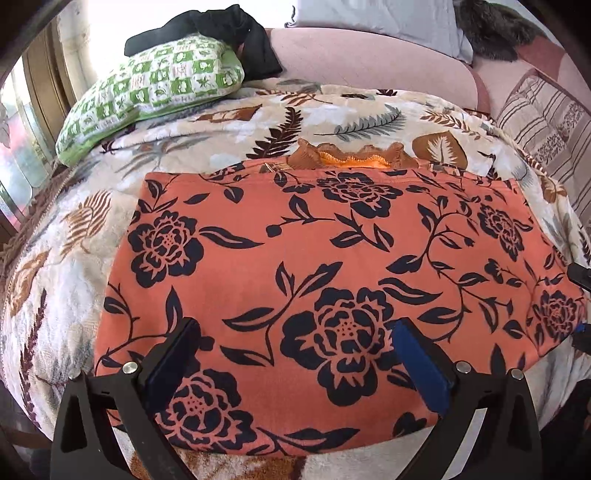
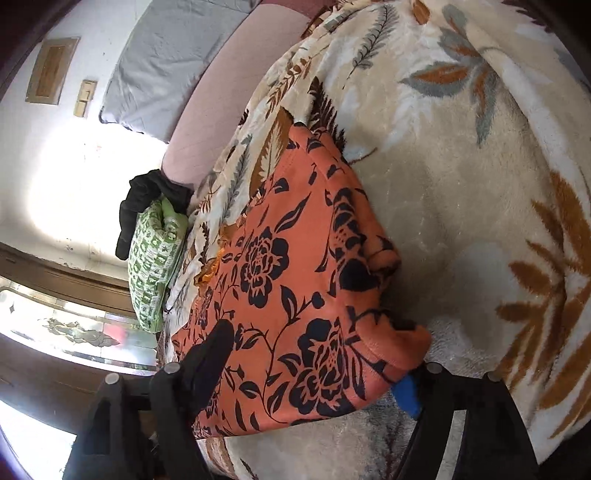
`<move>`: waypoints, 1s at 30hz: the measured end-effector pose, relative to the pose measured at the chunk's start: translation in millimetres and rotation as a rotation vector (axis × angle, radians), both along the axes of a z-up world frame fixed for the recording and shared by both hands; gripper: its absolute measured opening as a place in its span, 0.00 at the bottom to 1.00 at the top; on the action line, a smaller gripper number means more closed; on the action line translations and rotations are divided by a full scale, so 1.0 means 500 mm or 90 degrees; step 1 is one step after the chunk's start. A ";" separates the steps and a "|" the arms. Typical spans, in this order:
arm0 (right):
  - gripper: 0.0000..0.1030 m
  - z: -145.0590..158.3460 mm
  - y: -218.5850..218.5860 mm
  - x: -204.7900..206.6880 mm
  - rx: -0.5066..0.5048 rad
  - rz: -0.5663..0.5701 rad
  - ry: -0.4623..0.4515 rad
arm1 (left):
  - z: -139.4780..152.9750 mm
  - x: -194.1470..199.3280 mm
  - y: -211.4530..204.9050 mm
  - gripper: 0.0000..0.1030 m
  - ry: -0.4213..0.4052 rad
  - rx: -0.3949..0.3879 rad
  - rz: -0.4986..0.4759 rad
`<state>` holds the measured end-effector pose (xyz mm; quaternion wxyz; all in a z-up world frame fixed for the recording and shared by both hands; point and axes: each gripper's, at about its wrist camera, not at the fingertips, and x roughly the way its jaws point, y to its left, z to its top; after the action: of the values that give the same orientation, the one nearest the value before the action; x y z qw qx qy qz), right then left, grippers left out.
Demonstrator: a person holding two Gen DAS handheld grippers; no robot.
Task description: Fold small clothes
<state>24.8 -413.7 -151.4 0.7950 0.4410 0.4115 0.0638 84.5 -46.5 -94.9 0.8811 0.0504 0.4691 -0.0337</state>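
Note:
An orange garment (image 1: pixel 314 258) with a dark navy flower print lies folded flat on the leaf-print blanket (image 1: pixel 221 136); an orange ruffled trim (image 1: pixel 351 157) sticks out at its far edge. My left gripper (image 1: pixel 295 354) is open, its blue-padded fingers (image 1: pixel 421 362) spread over the garment's near edge. In the right wrist view the garment (image 2: pixel 295 277) fills the centre. My right gripper (image 2: pixel 314 376) is open and straddles the garment's near right corner, one finger (image 2: pixel 214 350) on top of the cloth, the other blue pad (image 2: pixel 406 395) partly hidden under the edge.
A green-and-white checked pillow (image 1: pixel 147 92) with a black cloth (image 1: pixel 221 33) on it lies at the far left. A pink bolster (image 1: pixel 369 59), a grey pillow (image 1: pixel 380 22) and a striped cushion (image 1: pixel 546 125) sit at the back. The bed edge runs along the left.

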 end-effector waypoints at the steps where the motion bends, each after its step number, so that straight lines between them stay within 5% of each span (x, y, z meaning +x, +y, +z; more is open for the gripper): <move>1: 0.77 -0.002 0.008 0.008 -0.015 0.007 0.009 | -0.028 0.010 -0.008 1.00 0.035 0.016 -0.009; 3: 0.52 -0.002 0.020 0.022 -0.056 0.012 0.029 | -0.040 0.005 -0.013 1.00 0.003 0.026 -0.020; 4: 0.12 -0.003 0.023 0.029 -0.086 0.009 0.048 | -0.039 0.005 -0.014 1.00 0.006 0.028 -0.021; 7: 0.11 0.008 0.033 0.039 -0.116 0.005 0.057 | -0.031 0.010 -0.004 1.00 0.020 0.008 -0.024; 10: 0.11 0.083 0.086 0.043 -0.223 0.026 0.015 | 0.008 -0.005 0.044 0.99 0.001 -0.058 0.005; 15: 0.11 0.260 0.243 0.064 -0.336 0.090 -0.124 | 0.112 -0.084 0.220 0.99 -0.135 -0.162 0.139; 20: 0.10 0.345 0.502 0.071 -0.378 0.218 -0.244 | 0.118 -0.140 0.423 0.99 -0.188 -0.160 0.312; 23: 0.10 0.284 0.672 0.079 -0.409 0.336 -0.233 | 0.065 -0.150 0.515 0.99 -0.144 -0.189 0.391; 27: 0.17 0.043 0.810 0.144 -0.414 0.479 -0.016 | 0.026 -0.158 0.558 0.99 -0.120 -0.235 0.417; 28: 0.19 0.048 0.816 0.129 -0.425 0.462 -0.066 | 0.030 -0.161 0.561 0.99 -0.130 -0.235 0.409; 30: 0.44 0.076 0.814 0.110 -0.386 0.466 -0.108 | 0.033 -0.163 0.558 0.99 -0.138 -0.223 0.404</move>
<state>79.7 -6.6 -113.2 0.8438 0.0090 0.4736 0.2523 2.8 232.6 -78.4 0.8874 -0.2460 0.3524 0.1669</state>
